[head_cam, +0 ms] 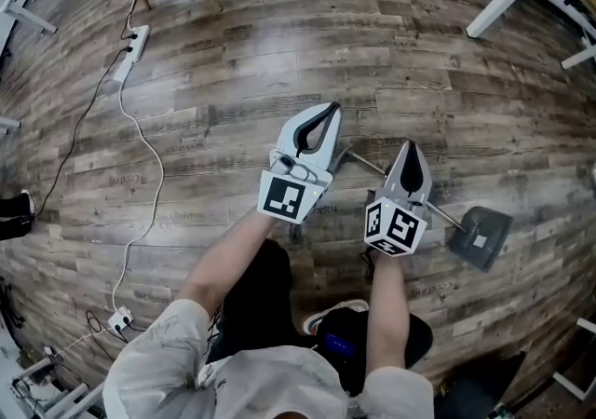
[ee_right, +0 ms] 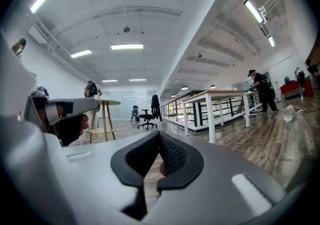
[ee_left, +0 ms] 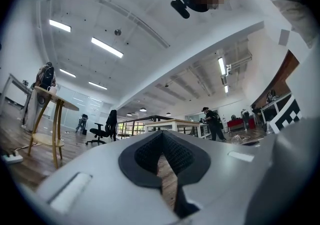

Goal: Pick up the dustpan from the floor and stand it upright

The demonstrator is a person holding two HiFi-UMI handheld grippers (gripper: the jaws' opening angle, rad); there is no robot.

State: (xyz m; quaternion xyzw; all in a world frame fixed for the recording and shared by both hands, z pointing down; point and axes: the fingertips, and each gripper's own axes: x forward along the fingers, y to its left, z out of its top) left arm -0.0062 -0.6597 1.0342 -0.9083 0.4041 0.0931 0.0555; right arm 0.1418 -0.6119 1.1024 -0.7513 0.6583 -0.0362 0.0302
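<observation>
Light-grey sleeves point(head_cam: 158, 352) of the person fill the bottom edge of the head view, with both forearms reaching up toward 12 o'clock. The left white two-jaw gripper point(head_cam: 328, 110) has its black-padded fingertips together at the tip and nothing between them, which its own view point(ee_left: 161, 134) confirms. The right white two-jaw gripper point(head_cam: 410, 145) is likewise closed and empty point(ee_right: 159, 134). A dark grey long-handled plastic dustpan point(head_cam: 480, 236) lies flat on the brown wood-plank floor point(head_cam: 307, 45), at about 4 o'clock from the middle. Its thin metal handle point(head_cam: 363, 162) makes the long axis. It runs from the pan toward 10 o'clock, passes under the right gripper, and ends just beside the left one. Neither gripper can be seen touching it. A white power strip with cable point(head_cam: 135, 40) lies well apart at 10 o'clock.
</observation>
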